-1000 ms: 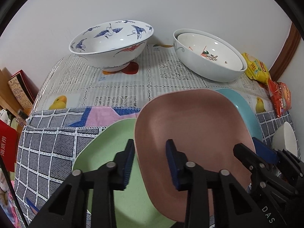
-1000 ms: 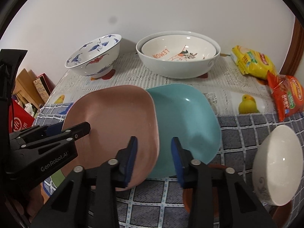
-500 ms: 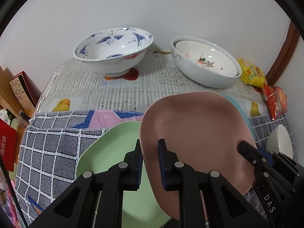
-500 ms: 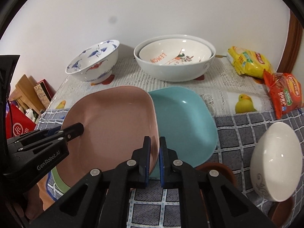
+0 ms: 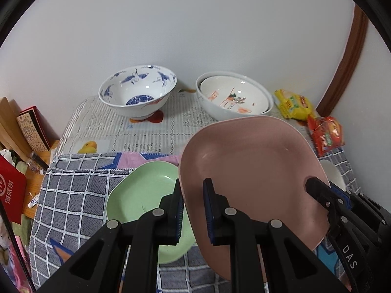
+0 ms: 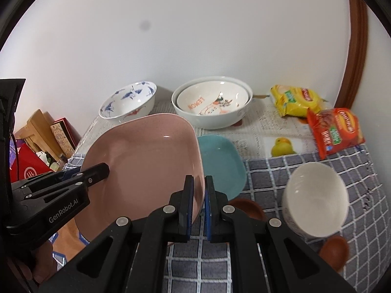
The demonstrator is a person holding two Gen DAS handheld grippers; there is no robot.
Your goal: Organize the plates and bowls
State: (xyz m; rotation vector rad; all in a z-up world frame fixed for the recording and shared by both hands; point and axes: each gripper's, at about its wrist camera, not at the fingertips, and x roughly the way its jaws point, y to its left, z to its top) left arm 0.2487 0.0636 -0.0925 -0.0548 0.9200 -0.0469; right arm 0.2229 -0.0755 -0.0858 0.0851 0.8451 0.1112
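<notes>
The pink plate [image 5: 254,171] is lifted off the table and tilted, held at opposite edges by both grippers. My left gripper [image 5: 193,210] is shut on its left rim; my right gripper [image 6: 199,202] is shut on its right rim [image 6: 199,171]. The pink plate also shows in the right wrist view [image 6: 144,161]. A green plate [image 5: 141,190] lies on the checked cloth below the left gripper. A teal plate [image 6: 222,163] lies on the cloth to the right of the pink plate.
A blue-patterned bowl [image 5: 138,95] and two nested white bowls [image 5: 232,97] stand at the back by the wall. A white bowl [image 6: 316,197] and small brown dishes [image 6: 333,249] sit at the right. Snack packets [image 6: 334,129] lie at the back right. Books and boxes [image 5: 29,127] stand left.
Both grippers closed on the pink plate's edges and lifted it up off the teal plate. The cameras rose with it, so the table looks farther away.
</notes>
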